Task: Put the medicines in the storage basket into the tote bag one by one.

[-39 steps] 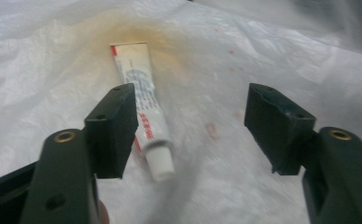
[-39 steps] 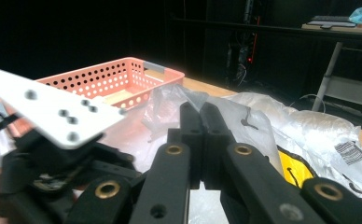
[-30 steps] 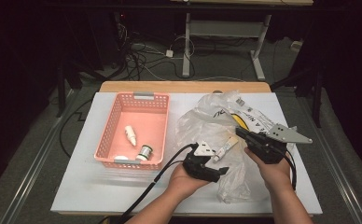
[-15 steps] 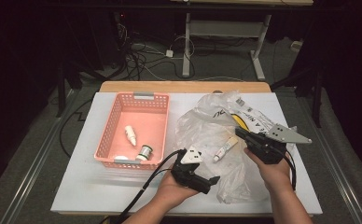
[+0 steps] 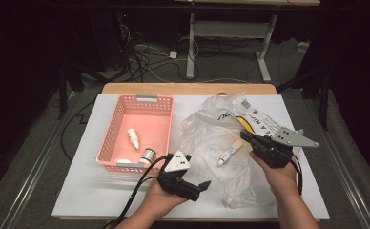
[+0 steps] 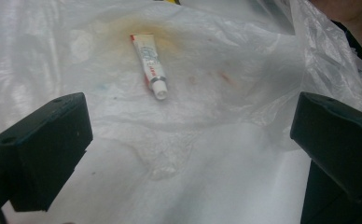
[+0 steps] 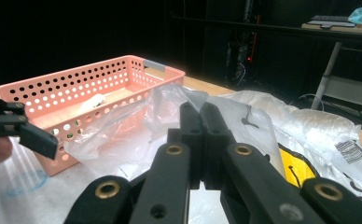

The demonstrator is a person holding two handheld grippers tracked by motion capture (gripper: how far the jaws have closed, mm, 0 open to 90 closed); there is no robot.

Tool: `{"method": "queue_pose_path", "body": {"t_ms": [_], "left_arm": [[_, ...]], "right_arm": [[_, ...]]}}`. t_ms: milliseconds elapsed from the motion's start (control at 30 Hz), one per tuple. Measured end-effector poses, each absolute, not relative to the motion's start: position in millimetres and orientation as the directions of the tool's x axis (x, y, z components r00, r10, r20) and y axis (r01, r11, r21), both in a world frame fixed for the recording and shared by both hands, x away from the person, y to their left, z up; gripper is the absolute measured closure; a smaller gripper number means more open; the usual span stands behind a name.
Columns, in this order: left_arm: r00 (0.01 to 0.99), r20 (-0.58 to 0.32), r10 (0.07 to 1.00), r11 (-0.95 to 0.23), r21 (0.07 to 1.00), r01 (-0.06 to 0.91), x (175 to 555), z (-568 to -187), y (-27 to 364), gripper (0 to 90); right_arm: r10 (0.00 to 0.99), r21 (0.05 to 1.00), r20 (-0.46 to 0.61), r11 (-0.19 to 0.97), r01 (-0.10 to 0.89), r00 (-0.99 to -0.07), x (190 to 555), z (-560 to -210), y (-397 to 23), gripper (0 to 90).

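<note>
A dark room framed the white counter (image 5: 78, 191). On the clear bag (image 5: 207, 133) lay a small tube (image 5: 230, 153) — up-right of the left tool (image 5: 203, 186), whose jaws gaped wide, its cap end nearer. The right tool (image 5: 246, 137), just beside the tube, was clamped on bag film.

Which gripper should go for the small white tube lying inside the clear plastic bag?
Left, probably. The left gripper has its jaws open, and its view looks straight at the small white tube. The right gripper is shut on the clear plastic bag, holding it up.
</note>
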State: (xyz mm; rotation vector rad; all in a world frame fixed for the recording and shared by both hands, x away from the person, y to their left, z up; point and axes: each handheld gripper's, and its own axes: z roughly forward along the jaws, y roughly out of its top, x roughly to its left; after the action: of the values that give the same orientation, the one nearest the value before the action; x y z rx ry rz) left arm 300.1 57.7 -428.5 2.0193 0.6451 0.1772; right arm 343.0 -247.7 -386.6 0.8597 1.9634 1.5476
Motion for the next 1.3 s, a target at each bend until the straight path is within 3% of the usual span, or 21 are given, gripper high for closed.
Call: {"method": "queue_pose_path", "body": {"t_ms": [767, 1300], "left_arm": [[0.775, -0.133, 0.618, -0.322, 0.856, 0.404, 304, -420, 118, 0.0], [0.671, -0.131, 0.73, -0.259, 0.856, 0.448, 319, -417, 167, 0.0]], "right_arm": [[0.733, 0.973, 0.001, 0.156, 0.17, -0.68, 342, -386, -249, 90.0], [0.733, 0.973, 0.004, 0.153, 0.171, -0.68, 342, -386, -250, 90.0]]}}
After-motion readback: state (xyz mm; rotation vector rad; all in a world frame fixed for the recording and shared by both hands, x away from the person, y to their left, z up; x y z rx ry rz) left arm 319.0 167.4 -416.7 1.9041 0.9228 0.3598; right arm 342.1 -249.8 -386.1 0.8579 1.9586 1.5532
